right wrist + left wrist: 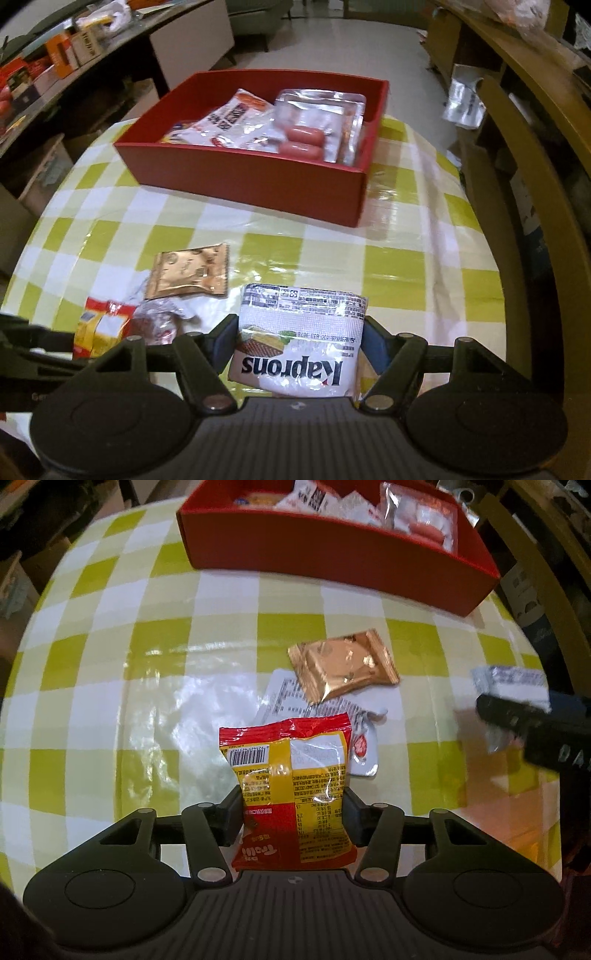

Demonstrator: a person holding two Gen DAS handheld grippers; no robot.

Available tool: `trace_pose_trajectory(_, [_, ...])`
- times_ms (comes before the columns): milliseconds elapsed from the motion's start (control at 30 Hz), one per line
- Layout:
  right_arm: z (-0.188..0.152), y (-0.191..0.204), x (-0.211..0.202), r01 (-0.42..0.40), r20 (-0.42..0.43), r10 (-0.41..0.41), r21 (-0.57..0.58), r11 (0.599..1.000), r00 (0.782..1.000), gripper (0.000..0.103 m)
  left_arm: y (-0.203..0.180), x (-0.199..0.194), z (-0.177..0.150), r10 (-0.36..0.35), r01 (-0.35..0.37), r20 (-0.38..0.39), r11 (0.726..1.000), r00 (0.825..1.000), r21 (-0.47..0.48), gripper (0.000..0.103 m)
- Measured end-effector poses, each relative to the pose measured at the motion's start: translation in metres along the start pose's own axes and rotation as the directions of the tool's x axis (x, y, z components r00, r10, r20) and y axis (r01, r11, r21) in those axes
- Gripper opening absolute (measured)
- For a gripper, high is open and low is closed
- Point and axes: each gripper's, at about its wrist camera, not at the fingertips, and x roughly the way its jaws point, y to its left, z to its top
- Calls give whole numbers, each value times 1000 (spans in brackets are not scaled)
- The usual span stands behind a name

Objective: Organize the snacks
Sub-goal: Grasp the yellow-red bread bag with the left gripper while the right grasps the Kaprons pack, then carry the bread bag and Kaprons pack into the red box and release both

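Green-and-white checked cloth covers the desk (280,236); cluttered shelves and a floor lie beyond.

Red box (258,177) sits at the far side of the desk, open-topped. Inside: white packets and a clear pack of sausages (314,129).

Left gripper (293,819): fingers closed on a red-and-yellow snack bag (291,775), pads pressing both sides, barcode side facing the camera.

Right gripper (299,343): fingers clamped on a white wafer pack (299,339) printed "Kaprons", held clear of the cloth.

Loose on the desk, between the grippers and the box: a gold foil packet (343,664), lying partly over a flat white sachet (332,716). Both well apart from the box.

Right gripper also shows at the right edge of the left wrist view, blurred.
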Motion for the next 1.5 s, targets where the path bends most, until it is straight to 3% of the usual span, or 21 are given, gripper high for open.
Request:
trace_pose_trajectory(433, [19,4,-10,-15,71,16,-12,1000,997,78,2,-33,22,54,-49,135,998,989,-39,61])
trace_pose_trajectory(867, [58,1,-19,-35,167,32,18,999,986,78,-10,-58,63,45,-35,249,998,968,-43,61])
trace_pose_trajectory(1500, [106,-13,-5,-42,233,24,73,996,972,78,-19,-50,125,79,-68,293,997,953,-46,61])
